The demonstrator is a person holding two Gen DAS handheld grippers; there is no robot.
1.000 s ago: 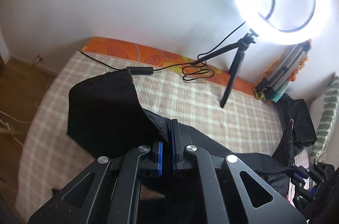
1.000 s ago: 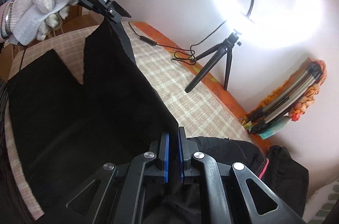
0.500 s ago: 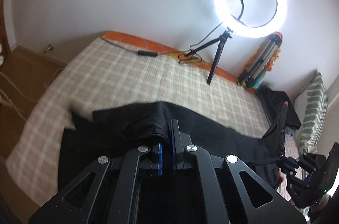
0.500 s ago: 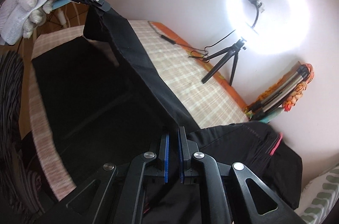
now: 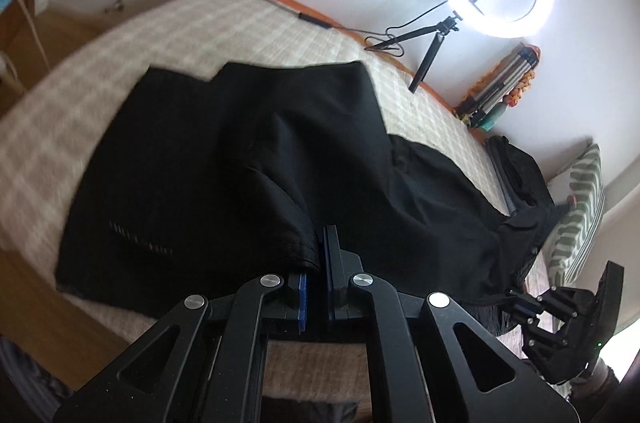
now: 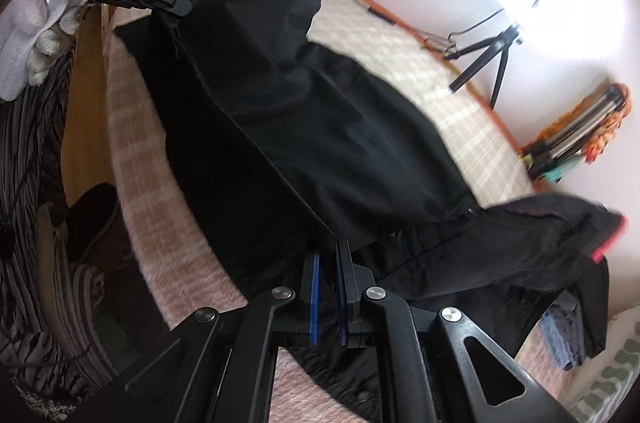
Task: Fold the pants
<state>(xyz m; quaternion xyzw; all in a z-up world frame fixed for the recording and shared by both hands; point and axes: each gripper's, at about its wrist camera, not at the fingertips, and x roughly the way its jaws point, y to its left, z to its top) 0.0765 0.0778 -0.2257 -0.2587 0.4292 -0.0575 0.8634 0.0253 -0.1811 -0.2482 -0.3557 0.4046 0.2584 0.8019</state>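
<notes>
Both hands have swung the black pants (image 5: 248,159) down from mid-air, so the fabric that hung raised a second ago now lies spread over the checked bed (image 5: 168,35) ahead of the grippers. The left gripper (image 5: 316,263) is just starting to part its pads, cloth edge still between them; the right gripper (image 6: 328,259) stays clenched on the other edge. I judge this fold laid, with release and smoothing next.
</notes>
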